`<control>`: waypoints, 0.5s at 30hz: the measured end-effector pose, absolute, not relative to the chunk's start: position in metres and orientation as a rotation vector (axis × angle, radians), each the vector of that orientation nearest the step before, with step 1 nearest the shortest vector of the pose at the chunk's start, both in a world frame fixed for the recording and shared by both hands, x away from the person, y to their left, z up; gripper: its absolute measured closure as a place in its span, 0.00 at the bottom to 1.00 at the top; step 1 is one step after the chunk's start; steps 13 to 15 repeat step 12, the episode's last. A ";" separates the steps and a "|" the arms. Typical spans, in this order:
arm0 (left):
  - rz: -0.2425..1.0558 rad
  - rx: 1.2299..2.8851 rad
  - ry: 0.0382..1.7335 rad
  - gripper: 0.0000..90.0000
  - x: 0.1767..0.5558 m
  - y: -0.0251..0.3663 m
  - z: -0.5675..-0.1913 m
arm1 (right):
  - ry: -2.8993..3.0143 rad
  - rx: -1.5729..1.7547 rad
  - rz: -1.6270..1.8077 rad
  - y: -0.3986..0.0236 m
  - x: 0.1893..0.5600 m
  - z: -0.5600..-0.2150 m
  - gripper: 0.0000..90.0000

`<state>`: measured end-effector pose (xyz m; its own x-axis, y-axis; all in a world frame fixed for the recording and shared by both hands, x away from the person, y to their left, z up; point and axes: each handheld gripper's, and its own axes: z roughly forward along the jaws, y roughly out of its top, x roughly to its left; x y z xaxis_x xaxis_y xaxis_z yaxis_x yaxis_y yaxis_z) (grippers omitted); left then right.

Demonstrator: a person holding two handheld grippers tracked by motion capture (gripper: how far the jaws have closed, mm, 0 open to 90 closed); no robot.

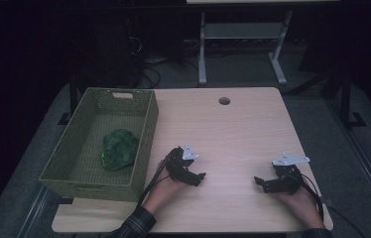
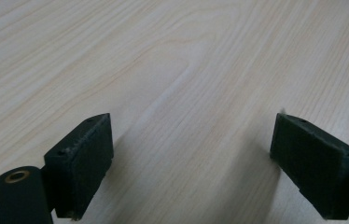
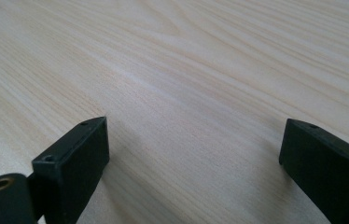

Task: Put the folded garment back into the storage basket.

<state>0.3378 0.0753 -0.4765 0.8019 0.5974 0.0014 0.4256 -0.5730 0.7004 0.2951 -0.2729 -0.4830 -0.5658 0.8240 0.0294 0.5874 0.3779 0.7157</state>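
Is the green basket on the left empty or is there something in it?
Not empty. The high view shows the green basket holding one dark green crumpled thing on its floor, near the right wall; what it is cannot be told.

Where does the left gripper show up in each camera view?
High view: left gripper at lower centre-left, right of the green basket.
Left gripper view: left gripper, jaws wide apart, rising from the bottom corners.
Right gripper view: not there.
Shared landmark: the pale wooden table.
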 end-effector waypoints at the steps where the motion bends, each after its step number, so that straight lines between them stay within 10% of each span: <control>1: 0.316 2.256 0.744 0.14 0.337 0.076 -0.477 | 2.310 1.234 0.995 -0.273 0.295 -0.483 0.09; 15: 0.319 2.242 0.744 0.14 0.337 0.078 -0.479 | 2.310 1.234 0.995 -0.273 0.295 -0.483 0.09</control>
